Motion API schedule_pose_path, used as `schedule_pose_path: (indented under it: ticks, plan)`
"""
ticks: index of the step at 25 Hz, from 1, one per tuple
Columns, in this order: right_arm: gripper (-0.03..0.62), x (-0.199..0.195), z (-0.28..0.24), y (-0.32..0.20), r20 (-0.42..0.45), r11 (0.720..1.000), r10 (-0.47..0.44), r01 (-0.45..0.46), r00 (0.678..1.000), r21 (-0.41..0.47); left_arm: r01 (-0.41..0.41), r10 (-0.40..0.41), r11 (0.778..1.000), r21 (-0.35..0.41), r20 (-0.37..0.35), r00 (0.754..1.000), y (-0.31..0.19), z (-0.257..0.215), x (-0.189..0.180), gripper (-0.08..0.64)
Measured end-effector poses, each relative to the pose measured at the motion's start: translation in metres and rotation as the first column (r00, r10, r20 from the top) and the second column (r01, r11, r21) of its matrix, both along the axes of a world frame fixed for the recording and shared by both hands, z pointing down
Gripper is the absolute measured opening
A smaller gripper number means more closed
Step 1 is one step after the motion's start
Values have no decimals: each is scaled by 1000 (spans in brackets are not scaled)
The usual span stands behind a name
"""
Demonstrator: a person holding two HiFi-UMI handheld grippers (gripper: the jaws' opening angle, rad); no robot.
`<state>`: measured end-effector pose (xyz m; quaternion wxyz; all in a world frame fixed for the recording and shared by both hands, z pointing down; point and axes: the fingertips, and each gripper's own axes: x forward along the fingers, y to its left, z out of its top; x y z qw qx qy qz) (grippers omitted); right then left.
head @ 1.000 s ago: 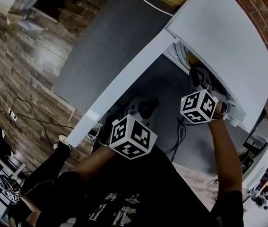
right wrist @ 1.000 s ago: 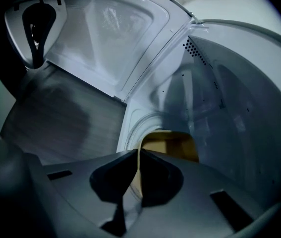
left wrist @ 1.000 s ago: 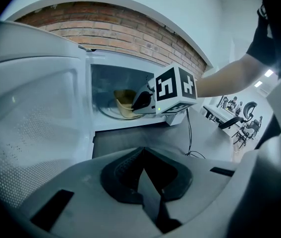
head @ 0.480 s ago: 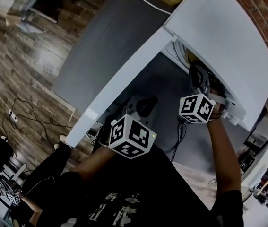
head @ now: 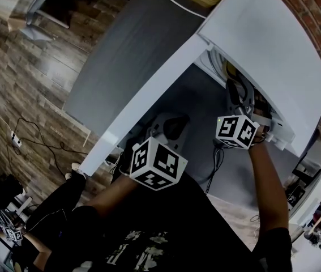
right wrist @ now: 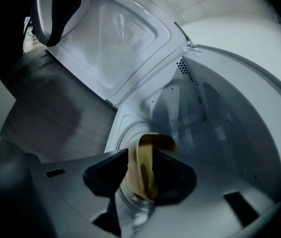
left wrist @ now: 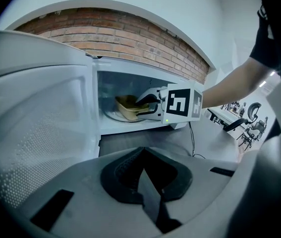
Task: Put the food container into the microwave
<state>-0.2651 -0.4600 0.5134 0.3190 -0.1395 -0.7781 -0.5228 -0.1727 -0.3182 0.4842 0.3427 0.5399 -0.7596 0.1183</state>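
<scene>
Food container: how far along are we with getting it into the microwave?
Done: the white microwave has its door open, and the tan plastic food container sits inside on the glass turntable. In hand: the right gripper has just been opening its jaws; the container's rim is between them, unclamped. Left: draw the gripper out, probably shut the door.

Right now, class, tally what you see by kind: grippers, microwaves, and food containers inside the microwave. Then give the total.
grippers: 2 (left gripper, right gripper)
microwave: 1
food container inside it: 1
Total: 4
</scene>
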Motion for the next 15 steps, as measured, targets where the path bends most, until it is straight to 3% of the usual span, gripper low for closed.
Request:
schedule_pose_path:
  ticks: [5, 10, 13, 15]
  plan:
    - [190, 12, -17, 7, 81, 999, 32, -29, 996, -38, -11, 10, 1000, 13, 41, 999, 0, -10, 3, 8]
    - [189, 62, -45, 18, 178, 980, 152, -124, 972, -159, -28, 26, 999, 25, 82, 996, 9, -24, 17, 8]
    - [186, 112, -66, 26, 189, 931, 259, -192, 947, -311, -37, 33, 999, 33, 105, 994, 13, -34, 33, 8]
    - [131, 145, -89, 29, 220, 869, 352, -230, 910, -439, -39, 27, 996, 80, 155, 988, 13, -48, 41, 8]
